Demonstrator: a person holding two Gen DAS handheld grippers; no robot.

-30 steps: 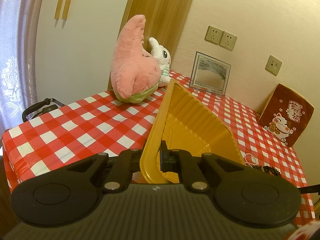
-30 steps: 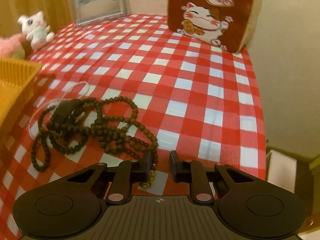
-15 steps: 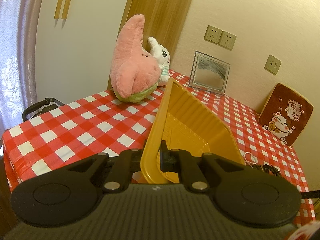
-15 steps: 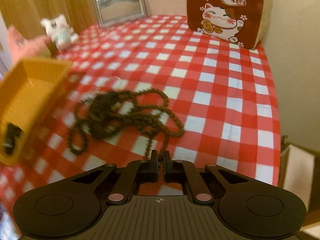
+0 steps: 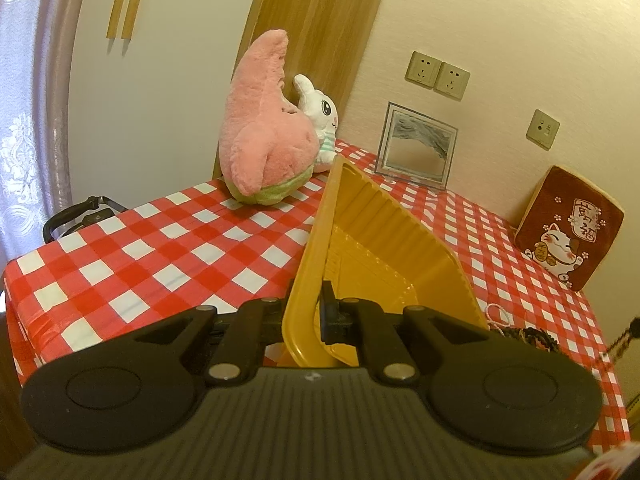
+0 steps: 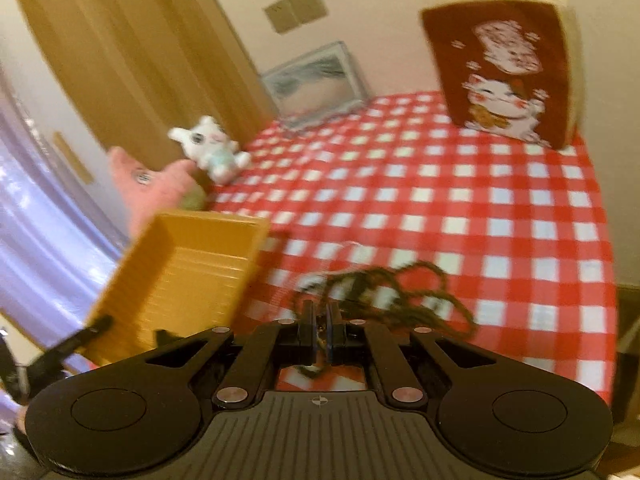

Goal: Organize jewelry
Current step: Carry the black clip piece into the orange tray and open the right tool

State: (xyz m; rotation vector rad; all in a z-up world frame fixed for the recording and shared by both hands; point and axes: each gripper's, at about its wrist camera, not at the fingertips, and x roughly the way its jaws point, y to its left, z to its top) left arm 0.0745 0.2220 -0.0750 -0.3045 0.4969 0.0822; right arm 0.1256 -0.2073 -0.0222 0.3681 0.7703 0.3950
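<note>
The left hand-held gripper (image 5: pixel 310 314) is clenched on the near rim of a yellow tray (image 5: pixel 384 240), which stands tilted over the red-checked bench (image 5: pixel 160 248) at the centre of the left wrist frame. In the blurred right wrist frame, the right hand-held gripper (image 6: pixel 320 330) is clenched on a strand of the dark bead necklace (image 6: pixel 424 300); the rest of it trails across the bench at lower centre, just right of the tray.
</note>
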